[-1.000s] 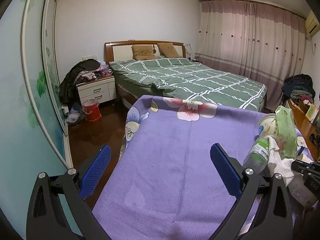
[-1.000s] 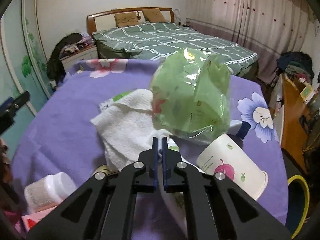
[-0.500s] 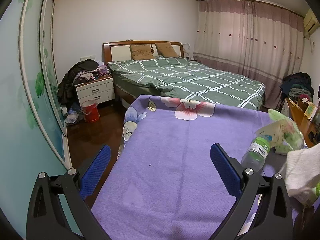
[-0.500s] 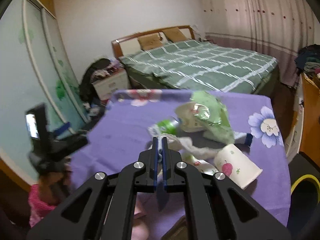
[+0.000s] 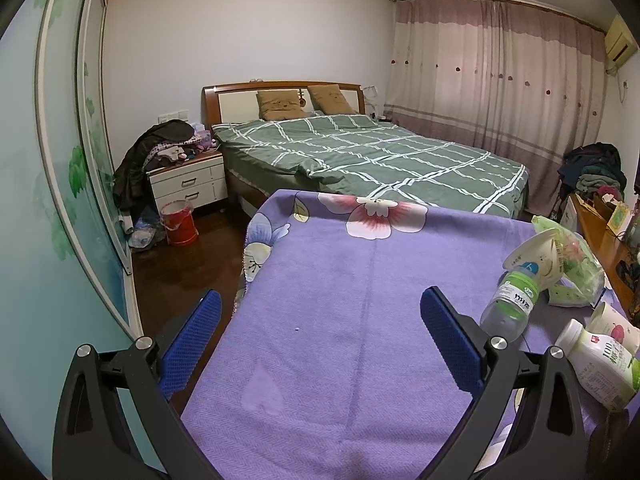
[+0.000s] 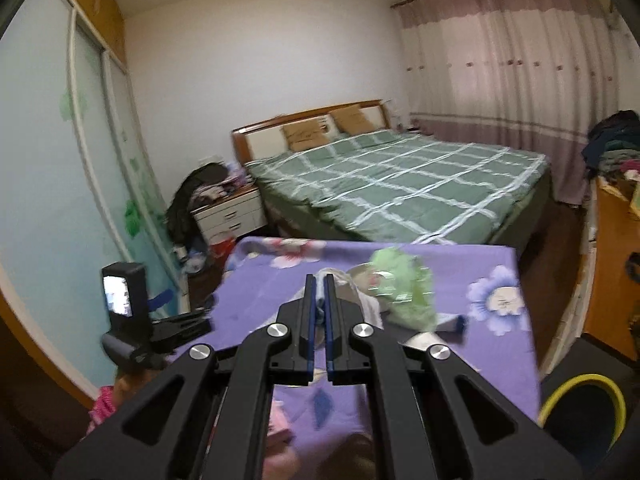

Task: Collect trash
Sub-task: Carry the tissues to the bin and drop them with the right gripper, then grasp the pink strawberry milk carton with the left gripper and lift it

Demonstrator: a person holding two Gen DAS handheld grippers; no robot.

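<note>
My right gripper [image 6: 319,282] is shut on a white paper towel [image 6: 368,304], which hangs from its tips above the purple tablecloth [image 6: 496,360]. Just behind the towel lies a green plastic bag [image 6: 404,284]. In the left wrist view the same trash sits at the table's right edge: a clear bottle [image 5: 510,300], a paper cup [image 5: 536,256], the green bag [image 5: 576,264] and a white drink bottle [image 5: 600,364]. My left gripper [image 5: 320,306] stands open over bare tablecloth with nothing between its fingers.
A black bin with a yellow rim [image 6: 580,412] stands on the floor right of the table. Beyond the table are a green checked bed [image 5: 380,156], a nightstand [image 5: 188,184] and a red bucket [image 5: 180,224]. A wooden desk [image 5: 600,236] flanks the right side.
My right gripper has risen and drawn back with the white towel in it. The towel has left the pile, uncovering the bottles and cups. My left gripper has stayed put.
</note>
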